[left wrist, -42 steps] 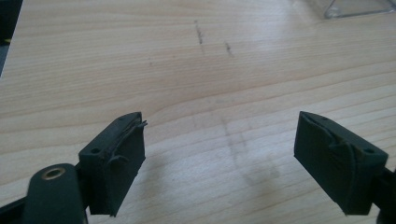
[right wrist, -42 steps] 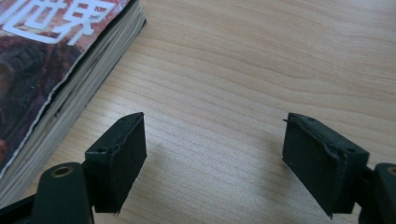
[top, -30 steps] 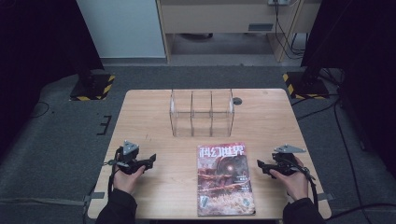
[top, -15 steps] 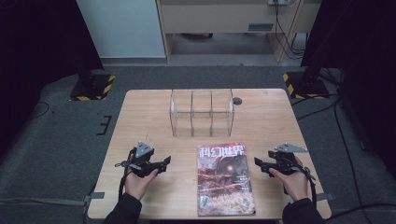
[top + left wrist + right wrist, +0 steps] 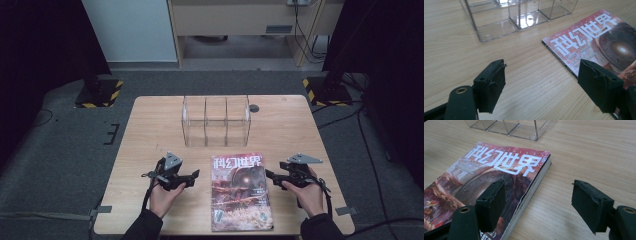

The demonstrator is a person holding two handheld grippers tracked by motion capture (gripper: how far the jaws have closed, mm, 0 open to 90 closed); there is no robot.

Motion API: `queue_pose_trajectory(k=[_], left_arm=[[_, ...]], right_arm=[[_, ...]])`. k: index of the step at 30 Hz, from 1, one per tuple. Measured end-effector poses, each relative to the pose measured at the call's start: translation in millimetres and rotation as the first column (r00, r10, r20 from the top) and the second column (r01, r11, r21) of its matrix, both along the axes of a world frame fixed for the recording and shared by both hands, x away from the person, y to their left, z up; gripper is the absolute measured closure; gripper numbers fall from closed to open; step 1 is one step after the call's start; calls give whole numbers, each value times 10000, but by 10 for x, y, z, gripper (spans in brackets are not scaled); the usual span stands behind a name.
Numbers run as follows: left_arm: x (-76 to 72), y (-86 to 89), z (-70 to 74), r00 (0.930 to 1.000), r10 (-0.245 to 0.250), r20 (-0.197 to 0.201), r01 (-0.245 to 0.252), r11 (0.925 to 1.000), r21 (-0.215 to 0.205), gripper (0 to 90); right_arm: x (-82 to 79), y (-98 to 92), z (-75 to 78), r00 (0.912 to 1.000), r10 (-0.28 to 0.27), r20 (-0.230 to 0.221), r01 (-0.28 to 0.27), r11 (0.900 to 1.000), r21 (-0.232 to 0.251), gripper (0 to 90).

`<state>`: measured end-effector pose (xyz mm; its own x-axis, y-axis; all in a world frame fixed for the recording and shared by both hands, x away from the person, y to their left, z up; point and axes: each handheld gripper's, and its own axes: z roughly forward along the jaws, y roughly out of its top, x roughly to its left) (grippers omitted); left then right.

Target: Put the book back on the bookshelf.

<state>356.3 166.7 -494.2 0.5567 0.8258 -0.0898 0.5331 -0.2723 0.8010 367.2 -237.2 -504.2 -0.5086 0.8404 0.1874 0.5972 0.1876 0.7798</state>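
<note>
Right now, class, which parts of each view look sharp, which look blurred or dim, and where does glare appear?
High view: table lit, surroundings dark, magazine soft. Left gripper view: clear organiser catches glare, jaws slightly blurred. Right gripper view: magazine title crisp, white letters shiny, near jaws soft.

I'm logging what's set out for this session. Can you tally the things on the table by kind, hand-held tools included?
Magazine: 1
Clear three-compartment organizer: 1
Tongs: 2, the left tongs and the right tongs, both open and holding nothing
Total: 4
</note>
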Motion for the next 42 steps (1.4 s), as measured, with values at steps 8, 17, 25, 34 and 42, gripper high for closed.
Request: queue_pose_trajectory(k=[8,17,25,34,42], left_arm=[[-18,-221,-73,9982,-572,-170,577,9979,291,221],[-47,-393,-170,9928,-1092,-490,1114,9928,434,226],[-50,-541,-281,9856,-1446,-875,1505,9865,651,226],[-52,-665,-372,9799,-1686,-1065,1763,9820,684,180],[-46,-732,-409,9774,-1956,-797,2009,9774,655,135]], right_arm=[[10,62,-60,9997,175,-186,-171,9996,203,290],[14,150,-141,9958,547,-739,-529,9982,266,300],[13,238,-212,9917,893,-921,-914,9957,-180,327],[21,333,-263,9894,1088,-965,-1115,9935,-234,327],[25,377,-278,9915,934,-906,-937,9956,9,322]])
